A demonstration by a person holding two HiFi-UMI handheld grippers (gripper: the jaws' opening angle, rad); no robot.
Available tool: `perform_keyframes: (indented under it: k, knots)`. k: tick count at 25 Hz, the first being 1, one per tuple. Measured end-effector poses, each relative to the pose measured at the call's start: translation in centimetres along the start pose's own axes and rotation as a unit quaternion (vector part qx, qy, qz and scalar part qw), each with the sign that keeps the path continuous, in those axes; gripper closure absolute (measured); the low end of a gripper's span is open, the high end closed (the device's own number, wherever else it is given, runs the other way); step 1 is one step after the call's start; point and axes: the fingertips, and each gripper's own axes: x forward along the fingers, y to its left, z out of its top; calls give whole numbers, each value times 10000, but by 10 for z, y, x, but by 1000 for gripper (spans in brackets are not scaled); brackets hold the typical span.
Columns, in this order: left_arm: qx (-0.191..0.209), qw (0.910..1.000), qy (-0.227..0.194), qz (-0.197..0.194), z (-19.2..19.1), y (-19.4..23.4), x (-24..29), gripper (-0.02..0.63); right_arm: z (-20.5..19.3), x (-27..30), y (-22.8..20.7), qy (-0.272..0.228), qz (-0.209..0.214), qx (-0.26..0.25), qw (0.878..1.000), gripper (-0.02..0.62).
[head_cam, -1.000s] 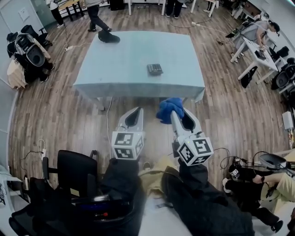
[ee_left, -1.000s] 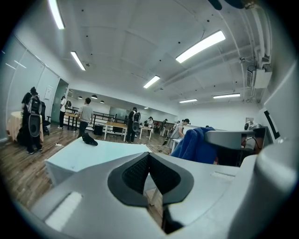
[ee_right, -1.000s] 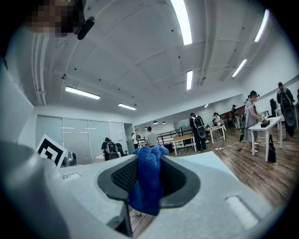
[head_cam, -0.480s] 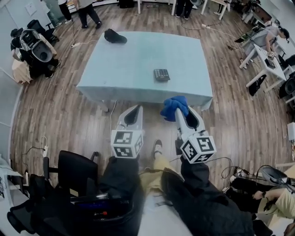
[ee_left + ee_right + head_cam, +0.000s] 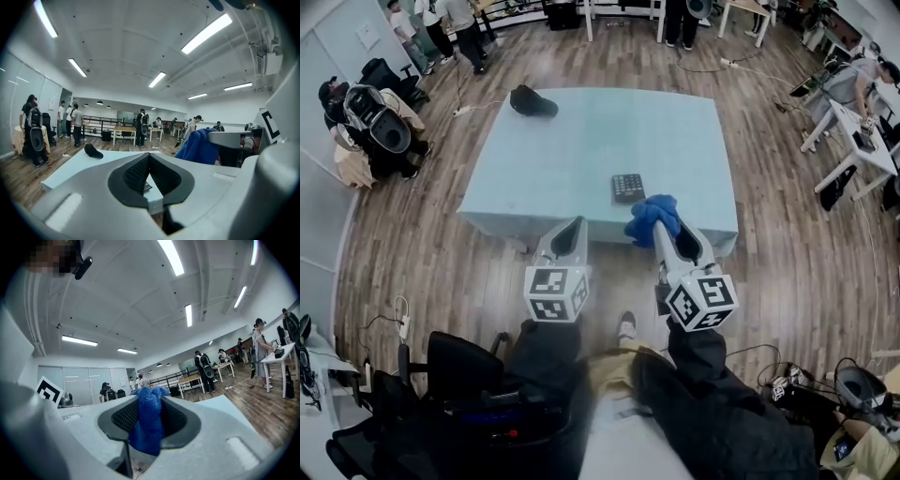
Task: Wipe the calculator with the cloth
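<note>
Pinching the crumpled blue terry cloth (image 5: 148,427) between its jaws, the right gripper (image 5: 664,228) hangs over the near edge of the pale blue-covered table (image 5: 572,122), just short of the small dark rectangular calculator (image 5: 628,187). The left gripper (image 5: 575,227) is pressed together, empty. The cloth should land flat on the keys with light pressure, so the calculator doesn't slide.

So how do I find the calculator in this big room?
Find the big pale blue table on the wooden floor. Near its front edge, right of the middle, lies the calculator: small, dark, flat and square-cornered. The black lump at the far left corner is rounded, and the cloth just in front is bright blue.
</note>
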Motion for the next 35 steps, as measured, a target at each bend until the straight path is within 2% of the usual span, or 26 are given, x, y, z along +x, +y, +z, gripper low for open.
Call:
perform_keyframes:
  k: [7, 19, 24, 35]
  knots:
    - [271, 9996, 86, -94, 14, -13, 59, 610, 8, 28, -42, -48, 60, 137, 9999, 472]
    - [159, 9993, 142, -293, 10, -39, 117, 611, 8, 30, -80, -138, 54, 264, 9995, 472]
    - [29, 9995, 193, -260, 4, -26, 127, 610, -1, 46, -80, -9, 100, 264, 9996, 472]
    - [137, 9985, 35, -535, 39, -7, 197, 609, 19, 104, -104, -162, -89, 87, 9998, 472]
